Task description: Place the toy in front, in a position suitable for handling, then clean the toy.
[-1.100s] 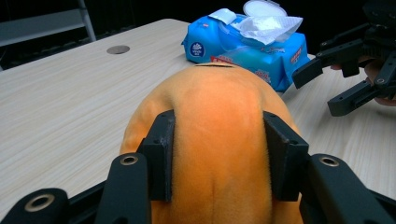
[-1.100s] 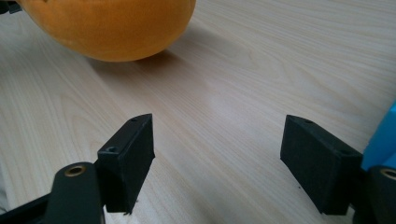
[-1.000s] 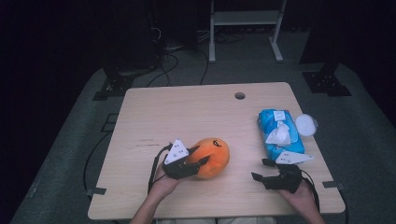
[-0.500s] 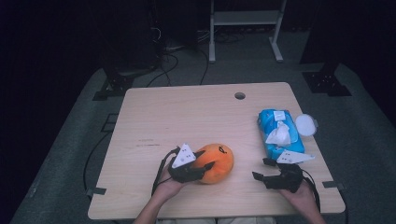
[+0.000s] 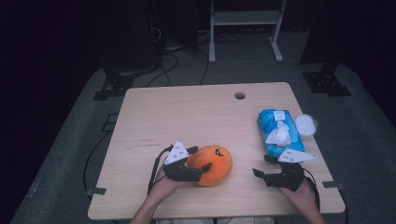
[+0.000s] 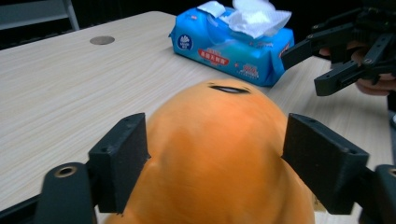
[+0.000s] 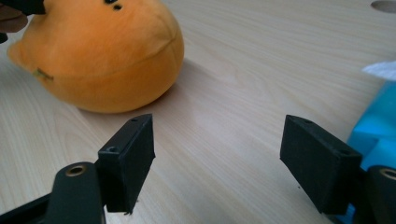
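A dark room all round, with cables trailing over grey floor mats and a white metal frame [image 5: 245, 28] standing behind, and in the middle a pale wooden surface [image 5: 187, 116] with a round hole [image 5: 240, 95] near its far edge. Down at the near edge sits the orange plush toy [image 5: 212, 164], small dark face marks on top, resting on the surface. The left tongs [image 5: 198, 173] are right there around its near end, and their jaws have just been opening: in the left gripper view the toy [image 6: 219, 154] bulges up between the two black blocks, its fabric brushing both of them, but whether they squeeze it I can't tell. The person's left hand [image 5: 163, 183] comes in from below, cable looping beside it. Over on the right, the right tongs [image 5: 259, 174] hover low over bare wood, well apart from the toy, jaws spread wide with nothing between them, clear as day in the right gripper view. Just beyond them lies a blue pack of wet wipes [image 5: 279, 131], a white wipe pulled up from its top, and a round white lid [image 5: 306, 124] just beside it.
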A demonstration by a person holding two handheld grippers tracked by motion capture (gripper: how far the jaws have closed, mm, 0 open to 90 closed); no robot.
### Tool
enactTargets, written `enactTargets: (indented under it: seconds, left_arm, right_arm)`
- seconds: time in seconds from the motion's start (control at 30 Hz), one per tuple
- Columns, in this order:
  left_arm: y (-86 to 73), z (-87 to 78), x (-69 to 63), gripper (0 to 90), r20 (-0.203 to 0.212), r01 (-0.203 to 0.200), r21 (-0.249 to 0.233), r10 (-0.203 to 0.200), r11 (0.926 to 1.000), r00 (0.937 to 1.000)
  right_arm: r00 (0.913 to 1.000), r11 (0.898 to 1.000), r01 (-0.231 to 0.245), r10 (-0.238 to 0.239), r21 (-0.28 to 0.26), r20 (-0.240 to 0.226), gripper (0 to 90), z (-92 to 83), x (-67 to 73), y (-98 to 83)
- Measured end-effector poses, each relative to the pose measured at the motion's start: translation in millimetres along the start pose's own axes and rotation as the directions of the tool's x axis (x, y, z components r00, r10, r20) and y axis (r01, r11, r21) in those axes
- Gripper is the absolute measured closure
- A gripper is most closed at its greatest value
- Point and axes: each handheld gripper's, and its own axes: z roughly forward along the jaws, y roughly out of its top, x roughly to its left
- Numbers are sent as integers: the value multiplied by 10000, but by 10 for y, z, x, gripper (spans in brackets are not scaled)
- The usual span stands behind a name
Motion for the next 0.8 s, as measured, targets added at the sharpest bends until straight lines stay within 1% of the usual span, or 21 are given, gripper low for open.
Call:
enactTargets:
  seconds: [0.03, 0.13, 0.17, 0.23, 0.3, 0.33, 0.37, 0.4, 0.43, 0.47, 0.53, 0.57, 0.6, 0.63, 0.8]
  left_arm:
    - [-9, -23, 5, 199, -19, 43, -63, -44, 10000, 10000]
    - [-42, -100, 17, 180, -278, -168, -10, 168, 9999, 9995]
    - [-54, -119, 28, 180, -359, -194, 36, 195, 9998, 9992]
    - [-74, -143, 50, 175, -402, -156, 60, 158, 9999, 9991]
    - [-78, -155, 60, 175, -491, -109, 11, 110, 9999, 9987]
    - [-73, -164, 61, 174, -468, -110, -4, 110, 9999, 9988]
    - [-65, -170, 58, 171, -464, -131, -23, 130, 9999, 9988]
    - [-49, -182, 47, 171, -508, -185, -108, 179, 9998, 9985]
    - [-49, -182, 47, 171, -508, -185, -108, 179, 9998, 9985]
    - [-43, -189, 44, 171, -490, -206, -109, 201, 9997, 9986]
    - [-41, -191, 37, 170, -503, -255, -98, 250, 9996, 9984]
    - [-44, -190, 36, 168, -506, -268, -78, 264, 9996, 9984]
    - [-49, -187, 34, 168, -494, -250, -73, 247, 9997, 9985]
    - [-55, -187, 35, 168, -502, -249, -35, 247, 9997, 9984]
    - [-77, -187, 66, 155, -530, -141, -11, 140, 9999, 9985]
  right_arm:
    - [10000, 10000, 0, 0, -63, 59, 250, -10, 2, 8]
    - [9997, 9991, 91, -82, -423, 223, 250, -74, 10, 48]
    - [9997, 9991, 91, -82, -423, 223, 250, -74, 10, 48]
    - [9991, 9983, 193, -172, -558, 381, 250, -96, 6, 67]
    - [9991, 9979, 164, -138, -631, 409, 249, -108, -12, 88]
    - [9989, 9977, 202, -174, -643, 442, 250, -120, -18, 105]
    - [9984, 9971, 291, -255, -704, 514, 249, -138, -26, 128]
    - [9969, 9953, 434, -375, -866, 687, 250, -189, -47, 183]
    - [9969, 9953, 434, -375, -866, 687, 250, -189, -47, 183]
    - [9956, 9937, 562, -485, -969, 802, 249, -215, -70, 215]
    - [9929, 9926, 607, -494, -1048, 1079, 250, -261, -137, 276]
    - [9895, 9919, 609, -454, -1113, 1369, 250, -295, -237, 324]
    - [9895, 9919, 609, -454, -1113, 1369, 250, -295, -237, 324]
    - [9871, 9919, 590, -412, -1123, 1547, 250, -307, -294, 344]
    - [9745, 9915, 341, -52, -1254, 2241, 251, -340, -573, 419]
